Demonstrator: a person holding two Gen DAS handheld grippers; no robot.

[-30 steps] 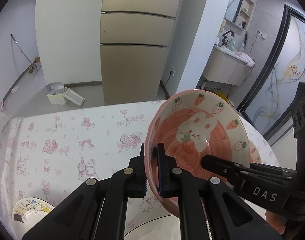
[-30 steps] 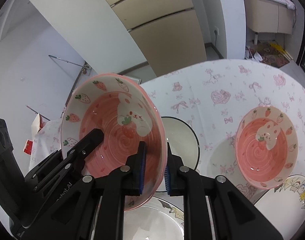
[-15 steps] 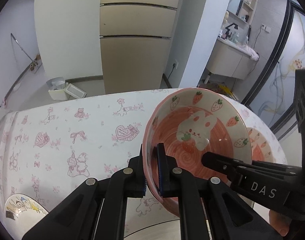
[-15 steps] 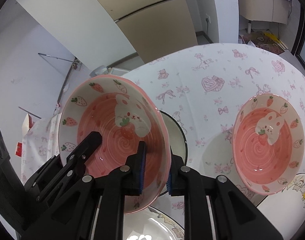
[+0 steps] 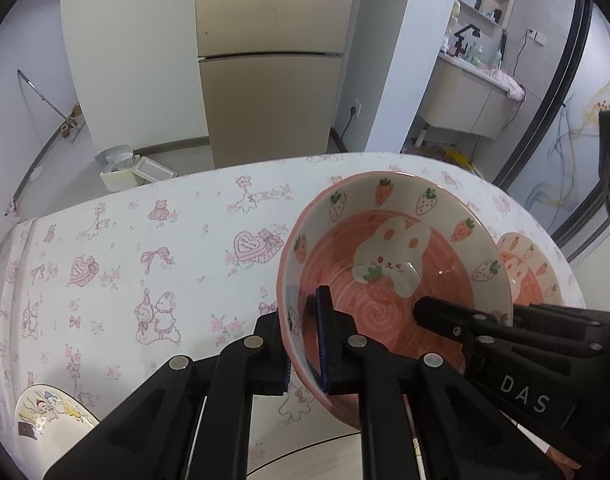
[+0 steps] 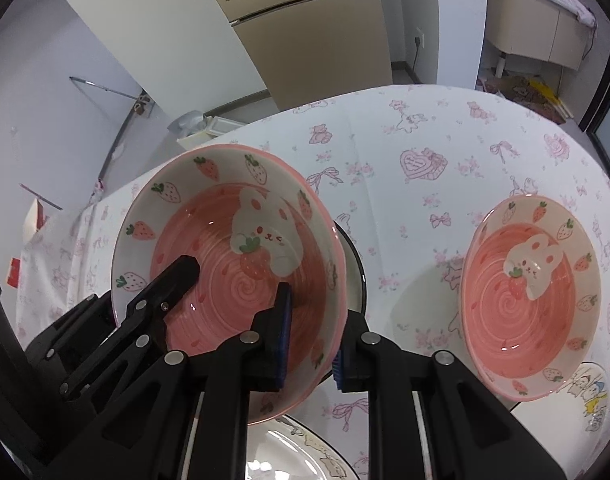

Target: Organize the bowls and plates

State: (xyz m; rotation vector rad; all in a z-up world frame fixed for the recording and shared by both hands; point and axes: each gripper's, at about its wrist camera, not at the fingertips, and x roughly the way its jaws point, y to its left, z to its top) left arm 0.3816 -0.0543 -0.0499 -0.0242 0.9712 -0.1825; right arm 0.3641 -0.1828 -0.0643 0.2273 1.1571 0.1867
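Your left hand-held gripper [image 5: 305, 344] and right hand-held gripper [image 6: 311, 330] both pinching one pink bowl [image 6: 225, 264] by opposite rims, above desk [image 6: 405, 200], tilted, facing you. Right view alone shows second bowl [image 6: 529, 296] fully.

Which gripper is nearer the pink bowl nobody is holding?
Right. The right gripper clamps the held bowl beside the free bowl; the left gripper clamps its far rim.

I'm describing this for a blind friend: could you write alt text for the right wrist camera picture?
Both grippers pinch opposite rims of one pink bunny-and-strawberry bowl: the right gripper at its right, the left gripper at its left. A matching bowl sits farther right on the floral tablecloth.
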